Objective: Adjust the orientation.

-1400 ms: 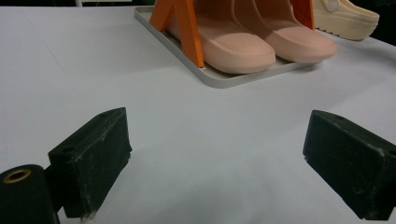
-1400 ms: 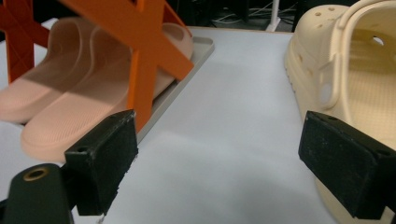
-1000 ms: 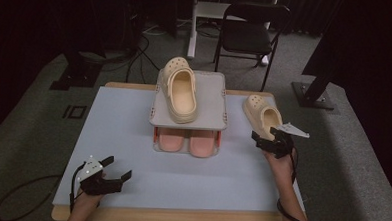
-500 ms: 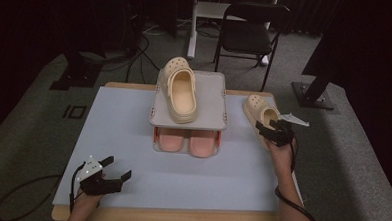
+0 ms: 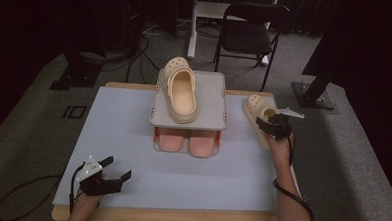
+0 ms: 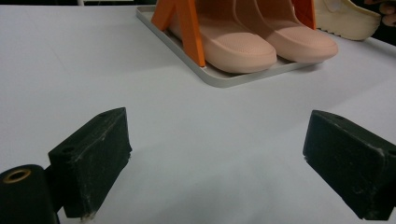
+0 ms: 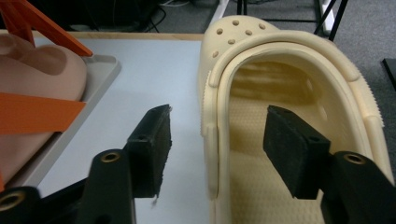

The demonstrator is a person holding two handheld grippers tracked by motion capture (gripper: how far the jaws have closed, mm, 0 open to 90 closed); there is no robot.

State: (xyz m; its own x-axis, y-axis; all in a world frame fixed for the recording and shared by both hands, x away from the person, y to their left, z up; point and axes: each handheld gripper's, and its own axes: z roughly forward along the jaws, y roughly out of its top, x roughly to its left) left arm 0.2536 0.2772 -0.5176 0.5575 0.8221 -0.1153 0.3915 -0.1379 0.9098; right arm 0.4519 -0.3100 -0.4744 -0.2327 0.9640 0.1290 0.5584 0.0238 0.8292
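Observation:
A cream clog [image 5: 255, 106] lies on the white table near its right edge. My right gripper [image 5: 272, 125] is at its heel end. In the right gripper view the clog [image 7: 285, 88] has its near side wall between the jaws of this gripper [image 7: 217, 140], one pad outside and one inside the shoe. The jaws have just been closing, and a gap still shows beside the wall. A matching clog [image 5: 179, 92] rests on the grey top shelf [image 5: 212, 98] of a small rack. My left gripper [image 5: 117, 168] stands open over bare table at the front left [image 6: 215, 154].
Two pink slippers [image 5: 185, 140] sit on the rack's lower tray [image 6: 224, 79] between orange struts [image 6: 187, 28]. A black chair [image 5: 252, 35] and a stand base [image 5: 312, 95] stand on the floor beyond the table. Cables lie on the floor at the far left.
My right gripper has moved away from the person onto the clog's heel end, and its jaws have narrowed around the side wall. The left gripper has stayed put.

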